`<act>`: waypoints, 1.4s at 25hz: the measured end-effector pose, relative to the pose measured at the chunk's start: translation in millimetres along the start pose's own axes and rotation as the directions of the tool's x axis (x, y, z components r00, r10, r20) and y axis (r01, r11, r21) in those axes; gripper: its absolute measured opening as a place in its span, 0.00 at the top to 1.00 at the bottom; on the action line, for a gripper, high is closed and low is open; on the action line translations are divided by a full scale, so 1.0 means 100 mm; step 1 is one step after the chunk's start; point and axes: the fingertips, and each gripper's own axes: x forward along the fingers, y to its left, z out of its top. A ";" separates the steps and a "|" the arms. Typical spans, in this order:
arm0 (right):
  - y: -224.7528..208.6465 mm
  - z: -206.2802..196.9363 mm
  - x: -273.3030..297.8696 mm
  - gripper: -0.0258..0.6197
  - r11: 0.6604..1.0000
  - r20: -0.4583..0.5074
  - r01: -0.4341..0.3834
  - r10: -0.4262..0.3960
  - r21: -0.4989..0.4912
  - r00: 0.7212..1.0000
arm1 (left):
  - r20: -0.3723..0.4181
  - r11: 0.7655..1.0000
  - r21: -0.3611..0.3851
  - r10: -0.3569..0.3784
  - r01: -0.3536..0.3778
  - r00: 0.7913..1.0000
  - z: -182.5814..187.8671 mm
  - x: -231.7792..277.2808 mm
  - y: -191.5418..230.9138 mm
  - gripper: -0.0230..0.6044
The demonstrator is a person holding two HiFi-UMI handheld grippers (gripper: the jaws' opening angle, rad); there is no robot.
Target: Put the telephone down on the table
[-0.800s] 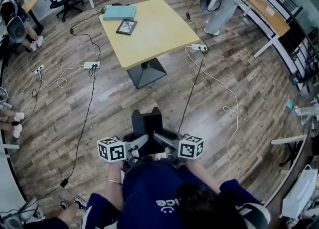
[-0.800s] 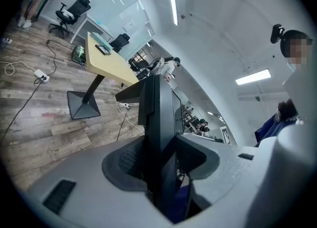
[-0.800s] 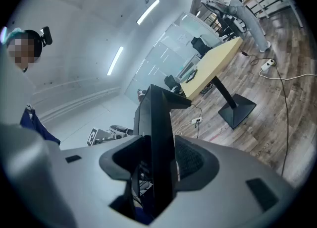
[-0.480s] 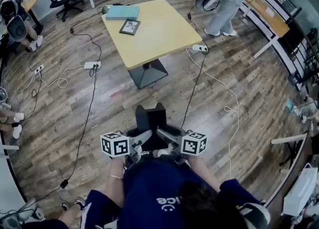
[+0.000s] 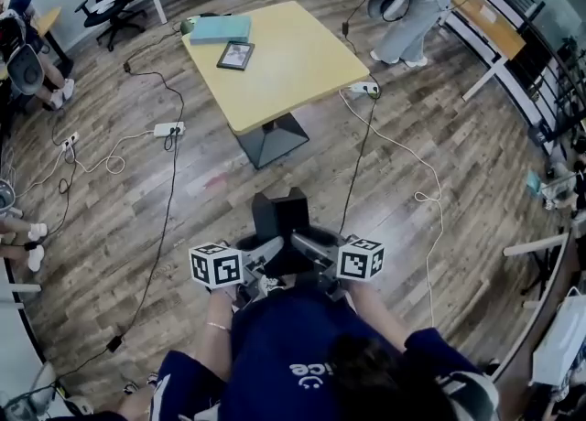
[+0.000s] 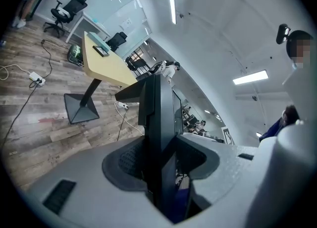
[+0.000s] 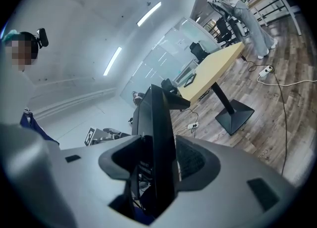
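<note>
Close to the person's chest, the phone (image 5: 279,216) sits pinched from both sides by the left gripper (image 5: 267,257) and right gripper (image 5: 300,250). It is far from the table (image 5: 311,62) (nothing set down yet), so carrying and lowering are left.

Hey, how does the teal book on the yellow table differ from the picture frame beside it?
The teal book is plain teal; the picture frame is dark with a grey picture. The book looks larger than the frame. The book lies by the far edge of the yellow table; the frame lies further in. Both lie flat, close together.
</note>
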 end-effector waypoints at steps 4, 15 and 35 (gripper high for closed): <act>-0.16 0.15 0.08 0.61 1.000 -0.009 -0.010 0.010 0.003 1.000 | 0.011 1.000 -0.012 0.021 -0.020 1.000 0.13 0.15 0.10 0.66; -0.79 1.01 0.28 0.61 0.998 -0.107 -0.070 0.070 0.005 0.992 | 0.061 0.995 -0.066 0.082 -0.078 0.995 0.83 0.89 0.33 0.66; -1.91 2.33 0.31 0.62 0.992 -0.175 -0.124 0.118 -0.029 0.978 | 0.104 0.989 -0.097 0.118 -0.108 0.987 1.78 2.29 0.54 0.66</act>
